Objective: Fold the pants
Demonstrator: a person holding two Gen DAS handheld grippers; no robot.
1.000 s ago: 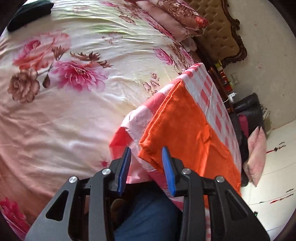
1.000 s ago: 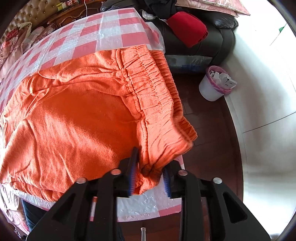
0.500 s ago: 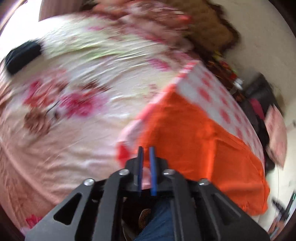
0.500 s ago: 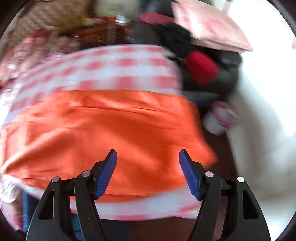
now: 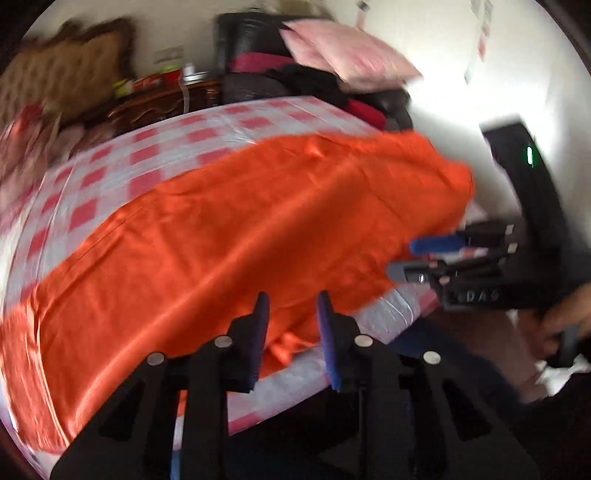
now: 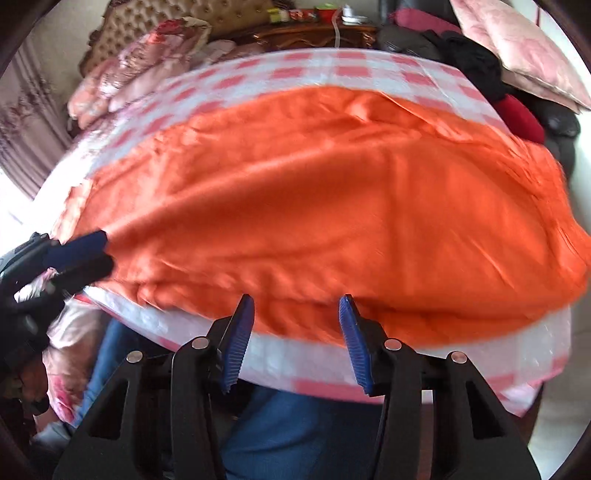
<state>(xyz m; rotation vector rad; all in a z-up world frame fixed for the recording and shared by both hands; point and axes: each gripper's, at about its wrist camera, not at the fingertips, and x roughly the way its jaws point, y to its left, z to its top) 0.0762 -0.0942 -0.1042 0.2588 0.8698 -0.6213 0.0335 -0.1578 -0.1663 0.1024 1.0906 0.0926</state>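
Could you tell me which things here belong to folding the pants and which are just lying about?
Belongs to the job:
- orange pants
- checkered cloth under them
- left tongs, open
- right tongs, open

Lying about:
- pink pillow
- red garment
- quilted headboard

Left gripper (image 5: 291, 314) low centre of its view, jaws parted; right gripper (image 6: 297, 317) likewise, parted wider

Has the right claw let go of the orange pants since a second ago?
Yes. The right claw now sits open, back off the orange pants, over the checkered cloth edge.
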